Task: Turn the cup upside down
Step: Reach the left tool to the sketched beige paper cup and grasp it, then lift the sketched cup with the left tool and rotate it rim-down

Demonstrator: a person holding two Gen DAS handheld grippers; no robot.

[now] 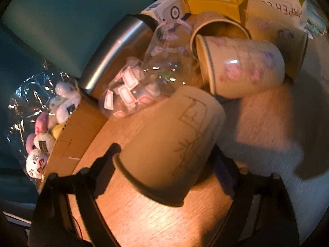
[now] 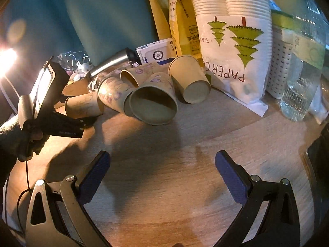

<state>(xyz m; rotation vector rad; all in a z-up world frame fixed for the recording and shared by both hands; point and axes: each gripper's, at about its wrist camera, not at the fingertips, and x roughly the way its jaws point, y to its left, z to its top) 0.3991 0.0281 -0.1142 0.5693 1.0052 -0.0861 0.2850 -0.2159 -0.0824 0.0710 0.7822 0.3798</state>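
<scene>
1. Far left in the left wrist view, a clear bag of small plush toys (image 1: 45, 131) lies off the table edge, with a steel flask (image 1: 115, 51) on its side just beyond it.
2. The left gripper (image 1: 164, 160) is clamped on a paper cup (image 1: 174, 144), one finger (image 1: 104, 164) on each flank near the rim. In the right wrist view the same cup (image 2: 84, 105) pokes out of that gripper (image 2: 61, 121) at the left.
3. The cup's long axis runs forward along the fingers, rim towards the camera and base pointing away at the clutter. It appears lifted off the wooden table (image 1: 156, 222), though blur makes contact hard to rule out.
4. My reading: it is partway through the turn, and finishing means rolling the wrist until the rim faces the table.
5. Just beyond the base lie a floral paper cup (image 1: 242, 68) and a crumpled clear plastic cup (image 1: 144, 82), both tipped over; a wide swing could knock them.
6. To the right, the right gripper (image 2: 162, 175) hangs over bare table with its blue pads (image 2: 94, 179) spread wide, holding nothing, well apart from the held cup. The left hand is clearly the nearer one.
</scene>
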